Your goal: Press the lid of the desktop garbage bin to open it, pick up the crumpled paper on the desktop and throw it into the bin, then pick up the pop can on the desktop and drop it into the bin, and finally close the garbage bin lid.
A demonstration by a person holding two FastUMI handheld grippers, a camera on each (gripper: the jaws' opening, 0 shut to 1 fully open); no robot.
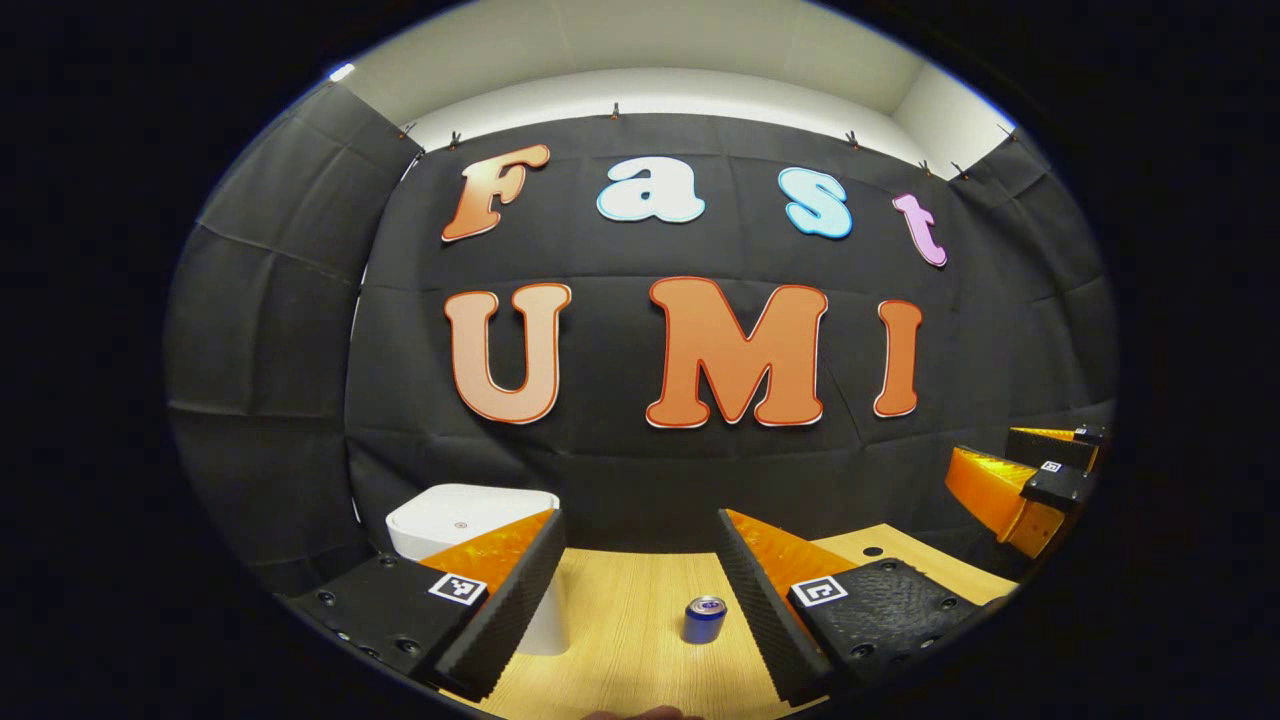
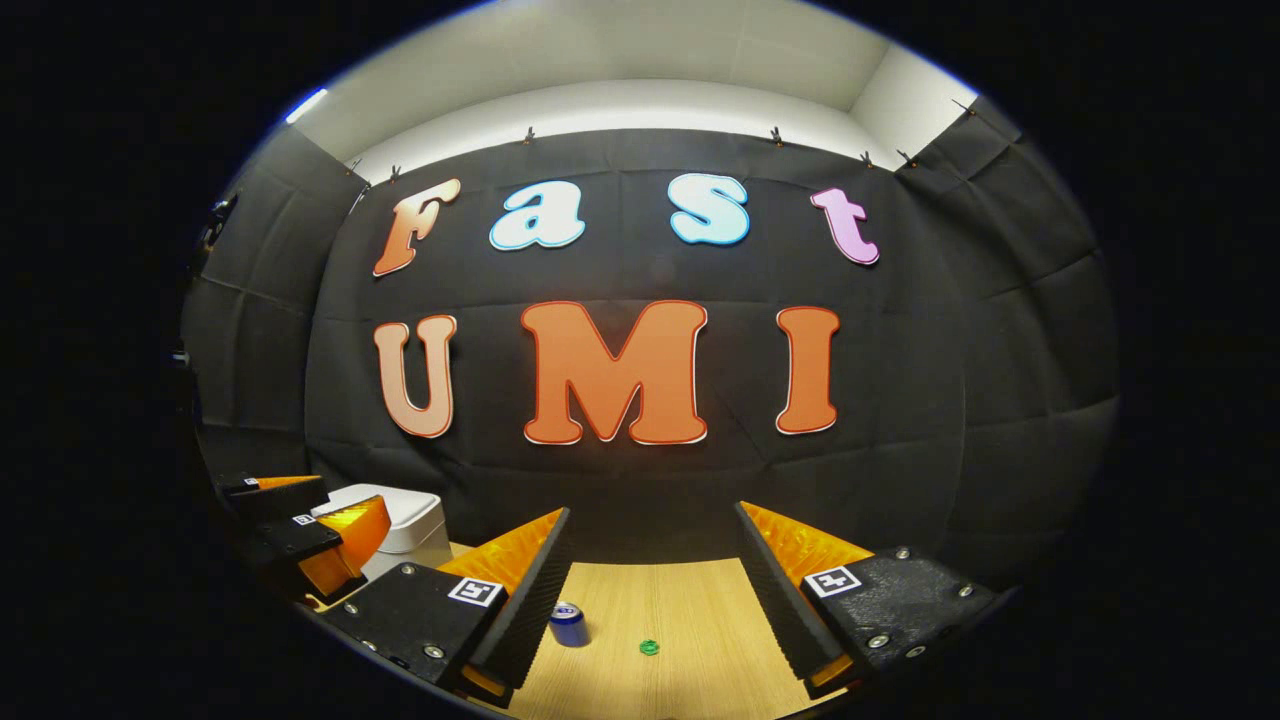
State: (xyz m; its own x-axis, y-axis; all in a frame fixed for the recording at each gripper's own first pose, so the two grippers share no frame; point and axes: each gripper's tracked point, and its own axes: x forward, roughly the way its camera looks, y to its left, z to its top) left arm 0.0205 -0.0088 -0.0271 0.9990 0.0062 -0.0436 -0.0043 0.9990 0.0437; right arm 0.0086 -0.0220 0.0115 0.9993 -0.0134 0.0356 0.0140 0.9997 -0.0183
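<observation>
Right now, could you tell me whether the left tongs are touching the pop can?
Apart. In the left gripper view the left tongs are open, and the pop can stands on the wooden desktop between the fingers, with bare wood showing on both sides.

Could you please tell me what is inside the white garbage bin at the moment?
That cannot be seen: the garbage bin stands on the wooden table with its lid closed flat, covering the inside. The pop can stands outside it on the table.

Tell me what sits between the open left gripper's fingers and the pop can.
Nothing: in the left gripper view, only bare wooden desktop separates the left gripper from the upright pop can, which stands just ahead, nearer its right finger.
</observation>
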